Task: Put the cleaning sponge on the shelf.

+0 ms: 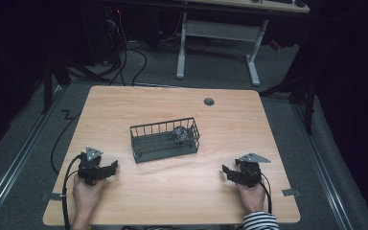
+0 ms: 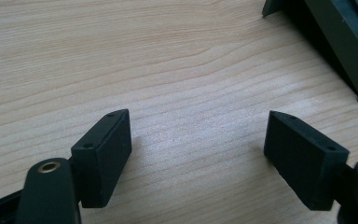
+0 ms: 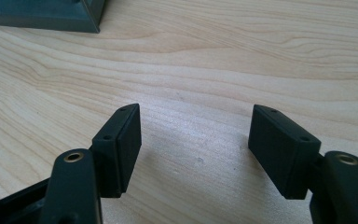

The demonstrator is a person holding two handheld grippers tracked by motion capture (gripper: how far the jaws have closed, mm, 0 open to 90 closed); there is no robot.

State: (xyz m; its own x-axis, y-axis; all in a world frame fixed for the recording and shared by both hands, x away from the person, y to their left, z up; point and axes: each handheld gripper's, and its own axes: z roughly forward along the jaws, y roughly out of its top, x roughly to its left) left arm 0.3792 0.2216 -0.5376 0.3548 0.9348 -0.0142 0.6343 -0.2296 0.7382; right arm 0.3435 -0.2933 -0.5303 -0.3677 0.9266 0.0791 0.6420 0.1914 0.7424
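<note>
A dark grey wire basket (image 1: 164,139) stands in the middle of the wooden table (image 1: 124,110). Inside its right end lies a small crumpled, dark speckled object (image 1: 182,133). My left gripper (image 1: 111,168) rests near the table's front left, held in a hand, its jaws wide apart over bare wood (image 2: 198,135). My right gripper (image 1: 227,171) rests at the front right, also held in a hand, and it is open with nothing between its fingers (image 3: 196,130). The basket's base corner (image 3: 42,14) appears at the top left of the right gripper view, and its corner (image 2: 335,37) at the top right of the left gripper view.
A round cable grommet (image 1: 209,101) sits in the table's far right area. Black cables trail from both grippers off the front edge. Beyond the table stand a white desk frame (image 1: 218,36) and loose cables on grey floor.
</note>
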